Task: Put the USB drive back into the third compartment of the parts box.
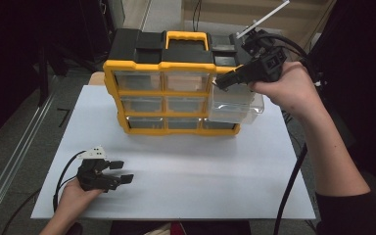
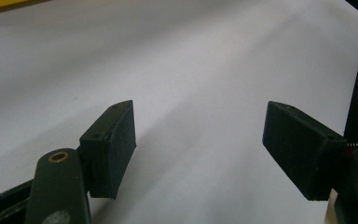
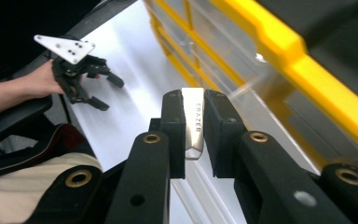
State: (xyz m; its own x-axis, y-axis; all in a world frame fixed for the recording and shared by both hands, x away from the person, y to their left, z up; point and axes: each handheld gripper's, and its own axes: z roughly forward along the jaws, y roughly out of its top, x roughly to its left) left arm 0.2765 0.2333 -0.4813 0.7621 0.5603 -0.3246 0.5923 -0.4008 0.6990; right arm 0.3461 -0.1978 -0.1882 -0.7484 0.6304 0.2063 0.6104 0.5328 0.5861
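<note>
1. The left gripper [image 1: 120,171] lies low on the white board [image 1: 186,161], at about 8 o'clock of the high view, held in the person's left hand [image 1: 76,196]. Its jaws point toward 3 o'clock.
2. In the left gripper view its two black pads [image 2: 112,149] stand wide apart with only bare board between them; they hold nothing.
3. The left gripper also shows in the right gripper view [image 3: 100,91], far off at 10 o'clock, its grey plate on top and its jaws spread.
4. The organizer [image 1: 169,95], a yellow-framed case of clear drawers with a black top and a yellow handle, stands upright at the far side of the board, around 12 o'clock of the high view.
5. A clear drawer [image 1: 235,105] at the case's right column is pulled partway out toward the person, at roughly 1 o'clock. It hangs out past the frame's front.
6. The right gripper [image 1: 220,82] is up at 1 o'clock in the high view, in the right hand [image 1: 289,88], with its tips just over the drawer, pointing toward 9 o'clock.
7. In the right gripper view its jaws are drawn narrow and clamp a small flat white eraser [image 3: 193,123], printed with letters, upright between the pads.
8. In that same view the eraser sits at centre, with the yellow frame [image 3: 279,51] running off toward 1 o'clock and the clear drawer fronts beside it.
</note>
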